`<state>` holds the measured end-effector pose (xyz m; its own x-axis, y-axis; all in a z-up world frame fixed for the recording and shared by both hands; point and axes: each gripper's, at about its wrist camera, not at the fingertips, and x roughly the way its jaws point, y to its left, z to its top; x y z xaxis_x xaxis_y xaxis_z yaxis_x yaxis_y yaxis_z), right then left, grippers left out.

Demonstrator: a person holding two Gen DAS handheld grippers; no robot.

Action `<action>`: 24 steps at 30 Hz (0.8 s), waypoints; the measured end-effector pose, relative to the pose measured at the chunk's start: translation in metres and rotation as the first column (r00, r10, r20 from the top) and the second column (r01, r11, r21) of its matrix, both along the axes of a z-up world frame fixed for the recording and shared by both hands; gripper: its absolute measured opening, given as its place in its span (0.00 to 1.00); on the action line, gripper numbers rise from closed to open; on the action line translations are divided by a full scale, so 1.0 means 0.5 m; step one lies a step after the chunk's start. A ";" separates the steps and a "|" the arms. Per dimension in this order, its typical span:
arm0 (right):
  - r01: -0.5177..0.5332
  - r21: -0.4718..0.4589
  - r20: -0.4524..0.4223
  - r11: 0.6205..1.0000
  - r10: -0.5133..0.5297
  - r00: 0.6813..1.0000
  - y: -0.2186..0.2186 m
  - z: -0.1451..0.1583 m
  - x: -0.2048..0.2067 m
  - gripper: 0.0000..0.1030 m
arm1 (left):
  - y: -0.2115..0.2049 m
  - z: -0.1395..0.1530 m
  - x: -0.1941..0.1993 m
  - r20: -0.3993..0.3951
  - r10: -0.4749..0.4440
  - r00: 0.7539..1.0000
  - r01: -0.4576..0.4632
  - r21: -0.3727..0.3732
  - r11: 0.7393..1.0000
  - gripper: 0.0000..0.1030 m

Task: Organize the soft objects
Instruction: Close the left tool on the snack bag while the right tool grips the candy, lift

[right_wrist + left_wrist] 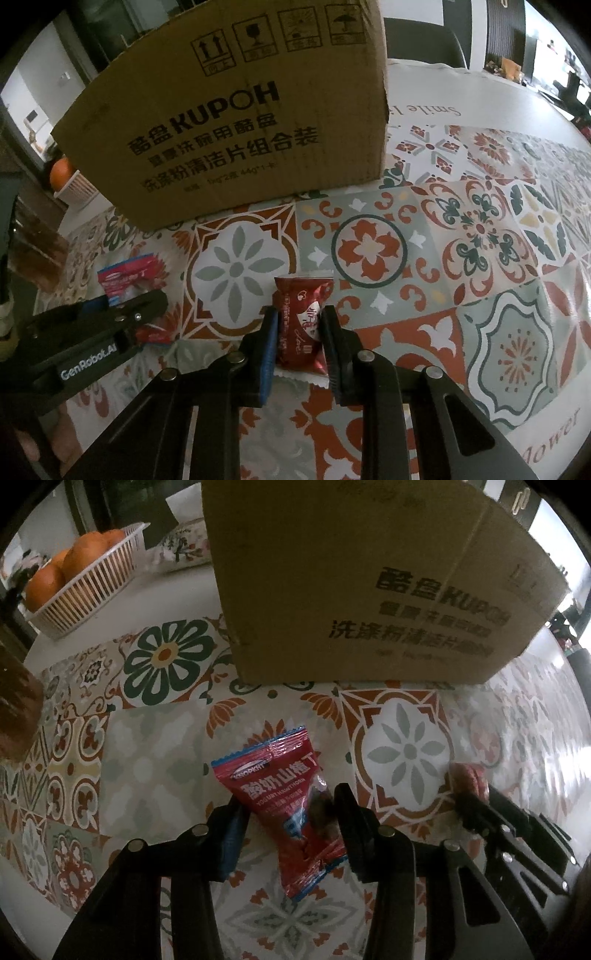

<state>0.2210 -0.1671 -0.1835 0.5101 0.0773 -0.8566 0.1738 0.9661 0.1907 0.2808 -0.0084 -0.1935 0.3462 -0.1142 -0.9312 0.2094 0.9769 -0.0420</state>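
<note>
grippers work side by side before the brown cardboard box (229,122) on the patterned tablecloth (480,229). left gripper (291,805) straddles the red-and-blue snack packet (291,805), not clenched, its long axis running between the fingers. right gripper (299,325) grasps the dark red candy wrapper (301,321).

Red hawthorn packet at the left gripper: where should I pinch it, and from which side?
Pinch the red hawthorn packet across its puffed middle, not the flat crimped ends. Come from the near side, as the left gripper already does, fingers straddling its long edges.
</note>
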 end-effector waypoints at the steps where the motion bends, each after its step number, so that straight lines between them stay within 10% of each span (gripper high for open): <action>1: -0.001 0.000 -0.001 1.000 0.001 1.000 -0.002 0.001 -0.003 0.24 | 0.001 0.003 -0.005 0.009 -0.004 1.000 0.004 -0.004 1.000 0.44; 24: -0.048 0.006 0.131 0.999 0.047 0.990 -0.008 0.132 -0.046 0.24 | -0.013 0.181 -0.089 0.191 -0.008 0.982 0.019 -0.055 0.998 0.44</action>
<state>0.1977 -0.1710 -0.1176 0.6134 0.1114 -0.7818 0.1006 0.9709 0.2173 0.2362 -0.0150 -0.1031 0.5150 -0.1707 -0.8400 0.2319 0.9712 -0.0551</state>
